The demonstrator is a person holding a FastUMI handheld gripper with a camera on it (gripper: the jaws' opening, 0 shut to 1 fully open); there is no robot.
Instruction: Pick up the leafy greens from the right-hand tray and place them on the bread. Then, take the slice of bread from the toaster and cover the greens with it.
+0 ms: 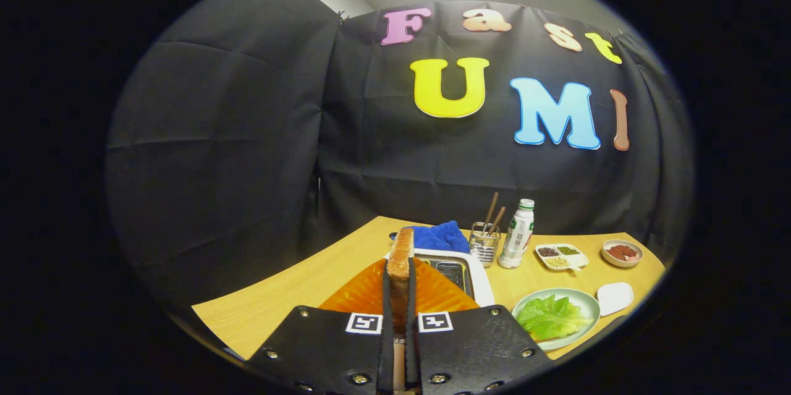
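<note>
The gripper [398, 314] has its 2 fingers [387, 302] squeezed tight on a slice of bread [400, 265]. The bread stands up on its edge between them, w/ its brown crust on top, held up over the table [296, 287].

Just past the fingers is an orange tray [364, 293]. Behind that sits a white toaster [476, 274] w/ a dark slot on top. A blue cloth [440, 237] lies at the back, touching the toaster's far end.

To the right of the fingers is a pale green plate [587, 305]. The greens [550, 316] lie on it, on top of another slice; only a bit of its edge shows under the leaves. A small white dish [615, 297] is just beside the plate.

Farther back are a wire cup [484, 243] w/ 2 sticks [492, 212] in it, a white bottle [517, 234], a tray w/ 3 spots of beans [561, 256], and a small bowl [622, 252] of red-brown stuff.
</note>
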